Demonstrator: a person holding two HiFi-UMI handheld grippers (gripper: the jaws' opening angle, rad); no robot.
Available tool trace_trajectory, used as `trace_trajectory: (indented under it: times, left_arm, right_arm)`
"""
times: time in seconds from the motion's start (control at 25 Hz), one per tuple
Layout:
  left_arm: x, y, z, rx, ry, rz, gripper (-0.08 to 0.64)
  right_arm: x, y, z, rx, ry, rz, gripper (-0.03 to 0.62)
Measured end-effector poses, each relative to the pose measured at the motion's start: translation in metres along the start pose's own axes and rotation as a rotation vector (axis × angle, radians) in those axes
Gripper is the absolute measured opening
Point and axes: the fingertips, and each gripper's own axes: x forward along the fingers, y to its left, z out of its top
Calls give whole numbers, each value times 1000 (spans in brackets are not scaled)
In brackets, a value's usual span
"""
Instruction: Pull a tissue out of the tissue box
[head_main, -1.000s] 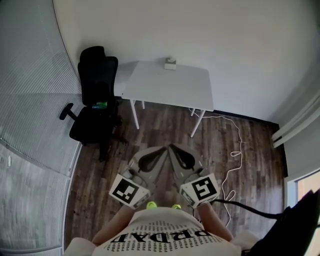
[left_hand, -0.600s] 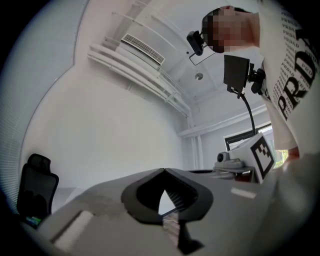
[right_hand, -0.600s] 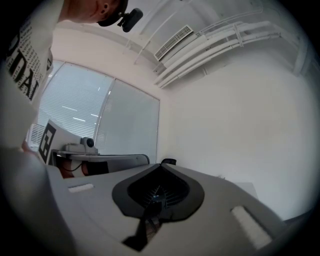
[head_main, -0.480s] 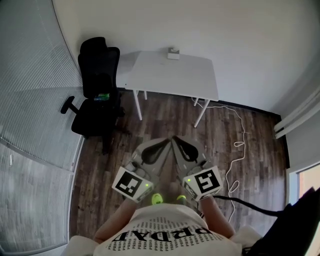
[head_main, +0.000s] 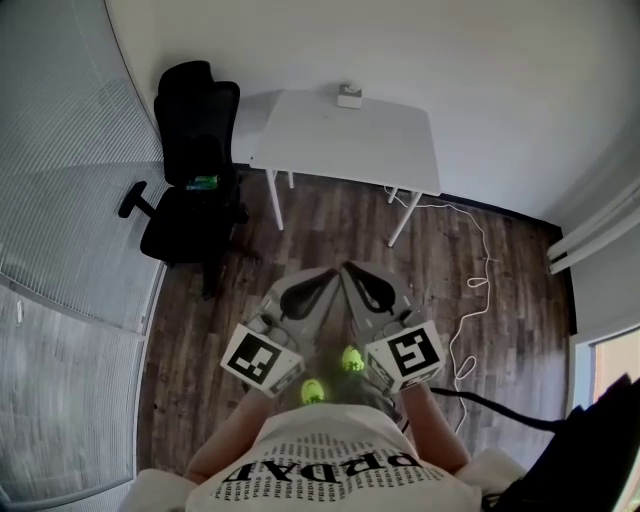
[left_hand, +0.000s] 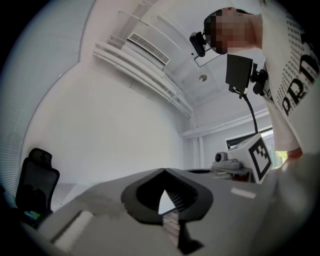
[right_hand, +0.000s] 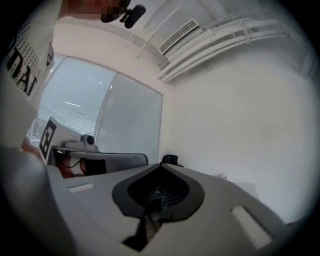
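White table, black chair, wood floor

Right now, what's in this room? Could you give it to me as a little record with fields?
Person: standing on the wood floor, short of the table, a gripper in each hand
Left gripper: jaws together, nothing between them
Right gripper: jaws together, nothing between them
Table: white, against the wall
Tissue box: at the table's far edge, away from both grippers
Office chair: black, left of the table
Cable: white, on the floor at the right
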Motion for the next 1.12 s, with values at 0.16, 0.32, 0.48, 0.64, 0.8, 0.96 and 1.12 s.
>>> trace_trajectory:
  times: [0.16,0.32,0.48,0.64,0.8,0.96,1.12]
  left_arm:
    - [11,12,-5,-6,16,17,5]
    - [32,28,-11,-4,40,42,5]
    - [67,43,-14,-9,39,52,5]
    - [105,56,-16,-6,31,65,5]
    - [138,62,-28,5,47,87,5]
    - [172,67,-37,3,51,104,5]
    - [195,65,-42,-5,44,132,5]
  right_arm:
    - [13,-11,-8,9,13,23,8]
    - [27,-30,-8,6,8,50,8]
    - [41,-63,-11,7,30,60,8]
    - [53,-100,-10,5,27,81,8]
    - [57,-136,-16,-2,28,111,8]
    - [62,-171,-20,17,40,129,8]
    - [58,-195,-28,24,41,152,9]
